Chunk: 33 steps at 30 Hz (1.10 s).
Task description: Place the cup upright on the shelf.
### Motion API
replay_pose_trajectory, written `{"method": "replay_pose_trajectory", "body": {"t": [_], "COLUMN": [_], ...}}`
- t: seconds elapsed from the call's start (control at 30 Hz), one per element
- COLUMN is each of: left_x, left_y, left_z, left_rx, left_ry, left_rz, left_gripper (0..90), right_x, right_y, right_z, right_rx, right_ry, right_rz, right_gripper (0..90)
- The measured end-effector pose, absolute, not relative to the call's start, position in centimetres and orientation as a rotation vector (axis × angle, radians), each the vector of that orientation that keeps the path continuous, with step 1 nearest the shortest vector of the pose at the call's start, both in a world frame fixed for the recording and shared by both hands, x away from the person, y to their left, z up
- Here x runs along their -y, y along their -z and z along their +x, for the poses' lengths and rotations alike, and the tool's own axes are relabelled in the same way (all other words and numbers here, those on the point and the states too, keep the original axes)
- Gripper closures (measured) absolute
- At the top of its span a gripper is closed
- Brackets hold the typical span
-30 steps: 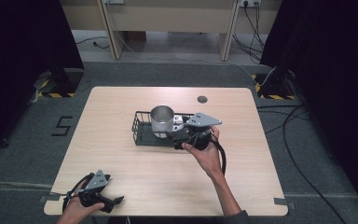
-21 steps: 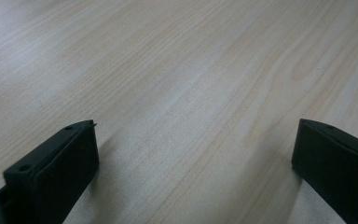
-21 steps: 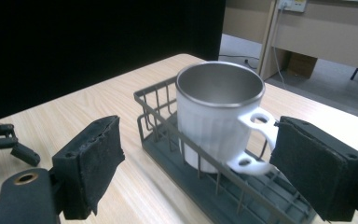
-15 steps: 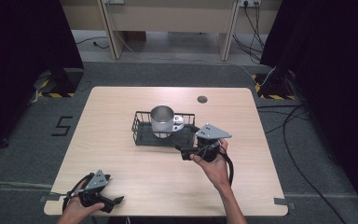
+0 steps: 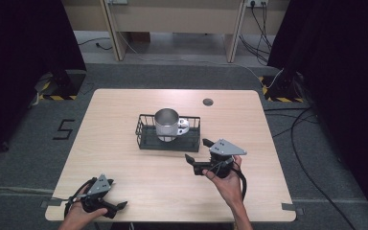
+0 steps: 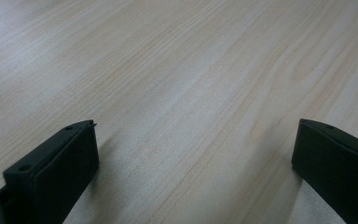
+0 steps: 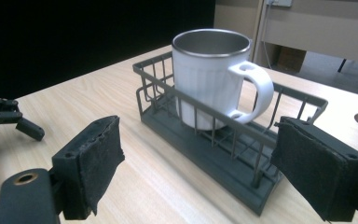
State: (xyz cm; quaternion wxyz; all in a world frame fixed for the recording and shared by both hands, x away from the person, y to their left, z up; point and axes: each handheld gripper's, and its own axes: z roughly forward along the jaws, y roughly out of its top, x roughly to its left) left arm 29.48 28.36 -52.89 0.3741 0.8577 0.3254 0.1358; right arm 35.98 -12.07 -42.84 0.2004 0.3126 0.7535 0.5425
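A white mug [image 5: 166, 123] with a steel rim stands upright in a dark wire basket [image 5: 146, 139] at the table's middle. In the right gripper view the mug [image 7: 209, 79] has its handle turned to the right, and the basket [image 7: 223, 154] lies just ahead. My right gripper [image 5: 196, 149] hovers in front of the basket's right end, apart from it, open with nothing between its padded jaws [image 7: 200, 168]. My left gripper [image 5: 116, 210] rests near the front left edge, open over bare wood [image 6: 196, 158].
The light wooden table [image 5: 124, 110] has a round cable hole [image 5: 207, 101] at its back right. Dark floor with cables surrounds it, and a cabinet stands behind. The left gripper [image 7: 9, 121] appears at the left edge of the right gripper view.
My right gripper has drawn back from the basket toward the front right and sunk a little, with its jaws at the same width. The left gripper has stayed put.
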Motion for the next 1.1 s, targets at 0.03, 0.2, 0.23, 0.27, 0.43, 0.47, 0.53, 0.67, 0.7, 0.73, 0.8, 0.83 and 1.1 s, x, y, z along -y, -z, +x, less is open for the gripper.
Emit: {"method": "replay_pose_trajectory", "body": {"t": [0.03,0.2,0.23,0.27,0.43,0.47,0.53,0.67,0.7,0.73,0.8,0.83,1.1], "left_x": [-28.4,-28.4,-28.4,-28.4,-28.4,-28.4,-28.4,-28.4,-28.4,-28.4,-28.4,-28.4,-28.4], "left_y": [52.9,52.9,52.9,52.9,52.9,52.9,52.9,52.9,52.9,52.9,52.9,52.9,52.9], "left_z": [29.5,29.5,29.5,29.5,29.5,29.5,29.5,29.5,29.5,29.5,29.5,29.5,29.5], "left_rx": [-0.833,-0.834,-0.834,-0.834,-0.834,-0.834,-0.834,-0.834,-0.834,-0.834,-0.834,-0.834,-0.835], "left_ry": [-0.348,-0.348,-0.348,-0.348,-0.348,-0.348,-0.348,-0.348,-0.348,-0.348,-0.348,-0.348,-0.348], "left_rz": [2.196,2.196,2.196,2.196,2.196,2.196,2.196,2.196,2.196,2.196,2.196,2.196,2.196], "left_gripper": [0.0,0.0,0.0,0.0,0.0,0.0,0.0,0.0,0.0,0.0,0.0,0.0,0.0], "right_x": [12.1,12.5,12.6,12.6,12.9,12.9,13.1,13.4,13.5,13.6,13.7,13.8,14.4], "right_y": [42.9,43.5,43.7,43.8,44.3,44.4,44.6,45.0,45.1,45.1,45.4,45.5,46.4], "right_z": [35.9,35.2,35.0,34.9,34.4,34.4,34.2,33.9,33.8,33.7,33.5,33.4,32.5], "right_rx": [-2.105,-2.101,-2.102,-2.101,-2.109,-2.109,-2.111,-2.117,-2.117,-2.119,-2.122,-2.125,-2.143], "right_ry": [-1.514,-1.496,-1.493,-1.492,-1.473,-1.469,-1.466,-1.455,-1.451,-1.448,-1.449,-1.447,-1.431], "right_rz": [0.877,0.884,0.885,0.884,0.893,0.892,0.895,0.91,0.913,0.913,0.917,0.922,0.933], "right_gripper": [15.4,15.4,15.4,15.4,15.4,15.4,15.4,15.4,15.4,15.4,15.4,15.4,15.4]}}
